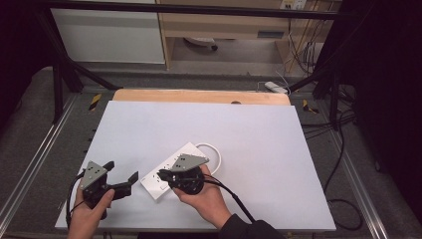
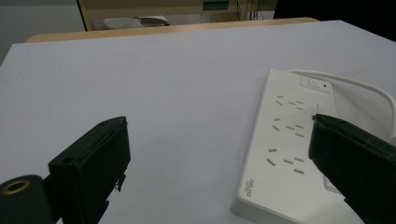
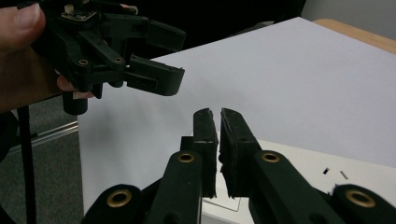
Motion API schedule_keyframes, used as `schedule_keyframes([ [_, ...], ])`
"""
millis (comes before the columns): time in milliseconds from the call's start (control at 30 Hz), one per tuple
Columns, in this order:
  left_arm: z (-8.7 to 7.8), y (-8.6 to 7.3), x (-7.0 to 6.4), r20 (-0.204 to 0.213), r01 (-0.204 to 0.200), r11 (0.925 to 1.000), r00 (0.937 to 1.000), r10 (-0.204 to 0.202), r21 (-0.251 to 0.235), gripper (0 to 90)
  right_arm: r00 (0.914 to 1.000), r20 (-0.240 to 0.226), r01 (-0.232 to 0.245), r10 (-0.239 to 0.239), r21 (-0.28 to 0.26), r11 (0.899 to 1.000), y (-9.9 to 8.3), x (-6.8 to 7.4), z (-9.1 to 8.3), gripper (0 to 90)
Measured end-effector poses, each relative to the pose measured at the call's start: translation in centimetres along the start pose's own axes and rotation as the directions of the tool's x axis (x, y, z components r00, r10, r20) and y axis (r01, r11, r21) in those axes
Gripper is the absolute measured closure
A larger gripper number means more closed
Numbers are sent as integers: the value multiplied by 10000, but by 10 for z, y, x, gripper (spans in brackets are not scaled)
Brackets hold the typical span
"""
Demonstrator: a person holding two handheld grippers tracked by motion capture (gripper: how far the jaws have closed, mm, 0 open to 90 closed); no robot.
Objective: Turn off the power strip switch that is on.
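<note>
1. Power strip (image 1: 171, 169) lies flat on white desk (image 1: 249, 134), near front edge.
2. Left tongs (image 1: 122, 177) wide, empty, just beside strip's end.
3. Right tongs (image 3: 217, 121) nearly closed, empty, over strip.

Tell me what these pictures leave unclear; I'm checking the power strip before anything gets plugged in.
- Power strip: its middle in the high view sits under the right gripper.
- Its near end in the right gripper view: behind the nearly closed jaws.
- White cable: runs off the left gripper view's right edge.
- Brand lettering: too small to read.
</note>
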State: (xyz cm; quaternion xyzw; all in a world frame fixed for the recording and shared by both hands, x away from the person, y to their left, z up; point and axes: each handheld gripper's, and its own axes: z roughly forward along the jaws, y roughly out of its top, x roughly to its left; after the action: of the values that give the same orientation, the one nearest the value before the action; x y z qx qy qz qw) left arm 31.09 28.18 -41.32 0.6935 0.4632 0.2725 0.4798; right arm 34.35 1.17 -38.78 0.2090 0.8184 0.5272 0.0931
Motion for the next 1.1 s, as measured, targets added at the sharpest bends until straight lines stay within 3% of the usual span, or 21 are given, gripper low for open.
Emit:
schedule_keyframes([
  [300,0,0,0,8,-19,10000,10000,19,0,54,9998,162,-117,116,87,9999,-5,-3,2,897],
  [1100,0,0,0,10,-42,10000,10000,42,6,54,9996,6,-282,282,873,9958,-32,3,25,900],
])
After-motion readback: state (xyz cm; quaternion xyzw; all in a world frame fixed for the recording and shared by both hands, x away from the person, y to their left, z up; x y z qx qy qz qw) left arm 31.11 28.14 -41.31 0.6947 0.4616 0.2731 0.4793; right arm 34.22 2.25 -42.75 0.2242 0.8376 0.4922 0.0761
